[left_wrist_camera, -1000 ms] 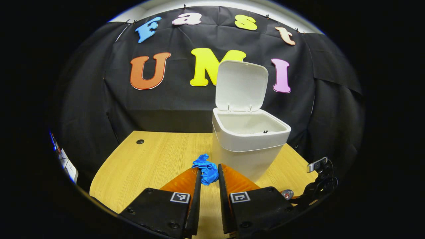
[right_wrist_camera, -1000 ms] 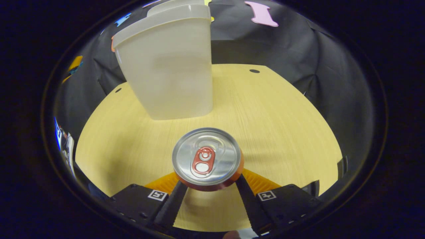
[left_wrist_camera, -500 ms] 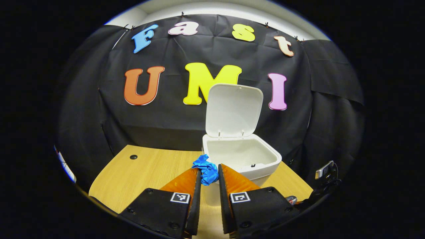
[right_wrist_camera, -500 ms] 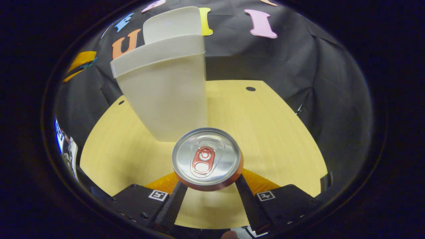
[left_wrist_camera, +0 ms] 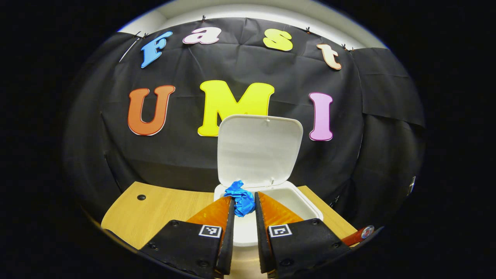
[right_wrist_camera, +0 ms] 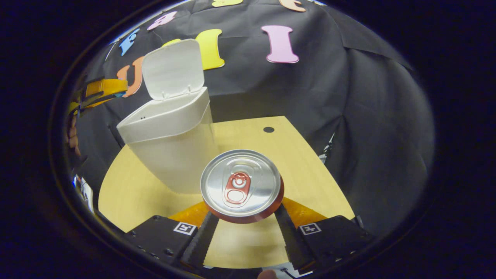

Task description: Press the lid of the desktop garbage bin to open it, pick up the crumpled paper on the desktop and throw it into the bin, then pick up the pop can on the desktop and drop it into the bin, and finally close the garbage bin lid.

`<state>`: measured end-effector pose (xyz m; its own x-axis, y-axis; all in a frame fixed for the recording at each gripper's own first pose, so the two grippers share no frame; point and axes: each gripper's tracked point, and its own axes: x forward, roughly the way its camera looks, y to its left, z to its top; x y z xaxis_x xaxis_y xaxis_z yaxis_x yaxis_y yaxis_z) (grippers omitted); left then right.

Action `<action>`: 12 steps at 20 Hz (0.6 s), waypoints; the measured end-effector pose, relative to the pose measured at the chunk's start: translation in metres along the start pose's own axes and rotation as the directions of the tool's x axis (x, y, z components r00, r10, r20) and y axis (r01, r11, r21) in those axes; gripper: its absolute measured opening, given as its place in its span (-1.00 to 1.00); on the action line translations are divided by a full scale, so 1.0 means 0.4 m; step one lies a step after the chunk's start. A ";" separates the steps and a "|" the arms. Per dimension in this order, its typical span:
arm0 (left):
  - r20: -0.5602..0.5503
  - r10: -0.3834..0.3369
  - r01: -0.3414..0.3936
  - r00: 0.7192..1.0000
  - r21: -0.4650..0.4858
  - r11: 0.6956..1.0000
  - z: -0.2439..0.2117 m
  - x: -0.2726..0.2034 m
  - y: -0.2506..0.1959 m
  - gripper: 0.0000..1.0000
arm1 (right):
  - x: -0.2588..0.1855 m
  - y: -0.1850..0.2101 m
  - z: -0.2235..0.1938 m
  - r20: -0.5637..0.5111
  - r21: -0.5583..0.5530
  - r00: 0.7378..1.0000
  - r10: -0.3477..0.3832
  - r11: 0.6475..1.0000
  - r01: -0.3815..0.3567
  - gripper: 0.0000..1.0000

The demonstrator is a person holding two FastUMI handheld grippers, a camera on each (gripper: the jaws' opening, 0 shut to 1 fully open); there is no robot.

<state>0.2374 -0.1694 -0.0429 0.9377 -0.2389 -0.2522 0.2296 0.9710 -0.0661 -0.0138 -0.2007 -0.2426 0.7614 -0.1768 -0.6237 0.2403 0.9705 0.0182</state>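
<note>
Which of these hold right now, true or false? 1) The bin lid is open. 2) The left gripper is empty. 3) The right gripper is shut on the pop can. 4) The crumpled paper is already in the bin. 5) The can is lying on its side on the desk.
1) True: the bin lid stands upright above the open bin.
2) False: the left gripper is shut on the blue crumpled paper.
3) True: the right gripper pinches the pop can between both fingers.
4) False: the paper sits between the left gripper's fingers, in front of the bin's opening, not yet released.
5) False: the can is held in the right gripper, above the desk, its top facing the camera.
</note>
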 end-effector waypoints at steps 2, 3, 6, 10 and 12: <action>0.001 -0.001 0.001 1.000 0.006 1.000 0.003 0.032 -0.008 -0.40 | -0.006 -0.019 0.012 0.004 -0.007 1.000 -0.015 1.000 0.015 0.62; -0.003 -0.001 0.001 1.000 0.006 1.000 0.001 0.046 -0.013 -0.40 | -0.008 -0.024 0.015 0.002 -0.007 1.000 -0.016 1.000 0.016 0.61; -0.020 0.000 0.000 1.000 0.004 1.000 -0.015 0.072 -0.023 -0.38 | -0.006 -0.032 0.023 0.001 -0.004 1.000 -0.018 1.000 0.018 0.65; -0.043 -0.005 0.006 0.999 0.012 1.000 -0.025 0.089 -0.033 -0.22 | 0.000 -0.036 0.032 -0.003 -0.003 1.000 -0.018 1.000 0.018 0.65; -0.044 0.002 -0.001 0.999 0.023 1.000 -0.027 0.087 -0.030 -0.07 | 0.007 -0.033 0.036 -0.007 -0.003 1.000 -0.014 1.000 0.014 0.62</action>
<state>0.2645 -0.1896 -0.0613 0.9257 -0.2368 -0.2950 0.2343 0.9712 -0.0440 -0.0063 -0.2162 -0.2332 0.7540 -0.1888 -0.6292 0.2490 0.9685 0.0077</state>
